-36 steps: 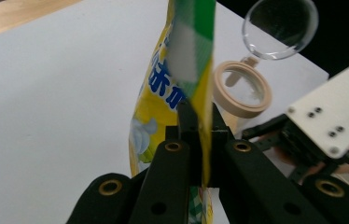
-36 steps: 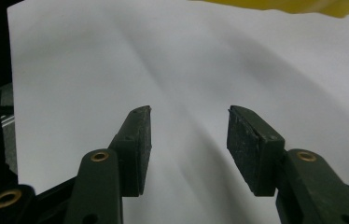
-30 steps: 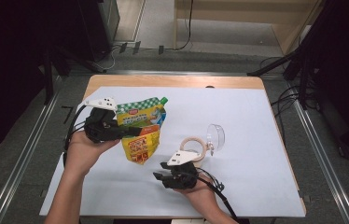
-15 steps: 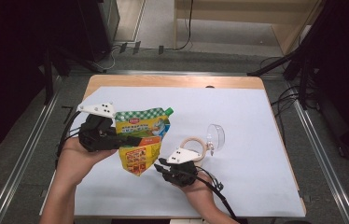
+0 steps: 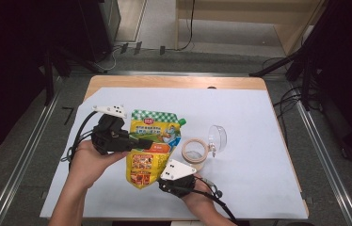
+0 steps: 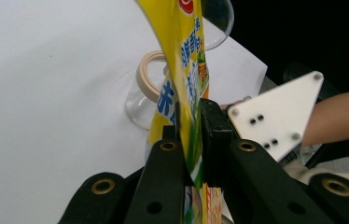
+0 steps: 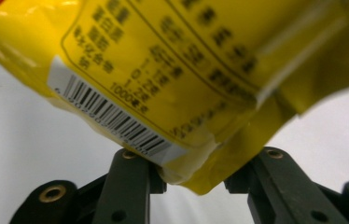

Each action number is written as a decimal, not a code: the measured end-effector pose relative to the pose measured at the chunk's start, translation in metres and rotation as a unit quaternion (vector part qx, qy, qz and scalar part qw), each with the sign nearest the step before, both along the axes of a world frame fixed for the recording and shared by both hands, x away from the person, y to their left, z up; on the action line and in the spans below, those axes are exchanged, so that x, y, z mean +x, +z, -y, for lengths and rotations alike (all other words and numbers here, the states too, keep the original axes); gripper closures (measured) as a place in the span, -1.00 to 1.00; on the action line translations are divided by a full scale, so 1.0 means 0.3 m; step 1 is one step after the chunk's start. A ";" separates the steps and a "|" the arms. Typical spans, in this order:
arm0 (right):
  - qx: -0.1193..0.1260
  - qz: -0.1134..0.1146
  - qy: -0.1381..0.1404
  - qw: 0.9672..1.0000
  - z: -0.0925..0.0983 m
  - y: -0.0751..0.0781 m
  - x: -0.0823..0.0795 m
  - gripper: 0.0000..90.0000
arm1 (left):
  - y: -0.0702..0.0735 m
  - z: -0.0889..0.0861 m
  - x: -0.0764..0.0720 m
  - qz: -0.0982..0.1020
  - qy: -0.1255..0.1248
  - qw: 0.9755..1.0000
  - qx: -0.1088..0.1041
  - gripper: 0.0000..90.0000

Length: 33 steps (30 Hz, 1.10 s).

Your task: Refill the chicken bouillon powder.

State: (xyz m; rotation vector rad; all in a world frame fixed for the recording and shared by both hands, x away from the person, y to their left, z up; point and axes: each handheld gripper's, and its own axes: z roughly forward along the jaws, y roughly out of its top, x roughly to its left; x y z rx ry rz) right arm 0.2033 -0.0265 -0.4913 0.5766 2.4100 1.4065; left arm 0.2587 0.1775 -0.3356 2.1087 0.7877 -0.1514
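Right now my left gripper (image 6: 189,135) is clamped on the yellow pouch (image 5: 153,146) at its side edge, above the white mat (image 5: 259,141). My right gripper (image 7: 191,179), jaws just widening, straddles its bottom corner; I should close squarely there, avoiding the tape roll (image 5: 195,151).

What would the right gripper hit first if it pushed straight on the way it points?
The pouch: its bottom corner already sits between the right gripper jaws, so it would likely meet that first. Depth is hard to judge.
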 end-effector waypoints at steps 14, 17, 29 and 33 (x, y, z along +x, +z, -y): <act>0.021 -0.043 0.045 0.998 -0.022 0.027 -0.048 0.50 | -0.036 0.067 0.009 -0.005 0.017 1.000 0.017 0.79; 0.026 -0.054 0.050 0.997 -0.024 0.030 -0.053 0.50 | -0.046 0.082 0.014 -0.011 0.017 1.000 0.021 0.77; 0.038 -0.074 0.077 0.994 -0.027 0.057 -0.071 0.50 | -0.080 0.151 0.034 -0.051 0.026 0.997 0.060 0.74; 0.044 -0.085 0.081 0.992 -0.025 0.065 -0.064 0.50 | -0.080 0.166 0.048 -0.061 0.035 0.995 0.065 0.72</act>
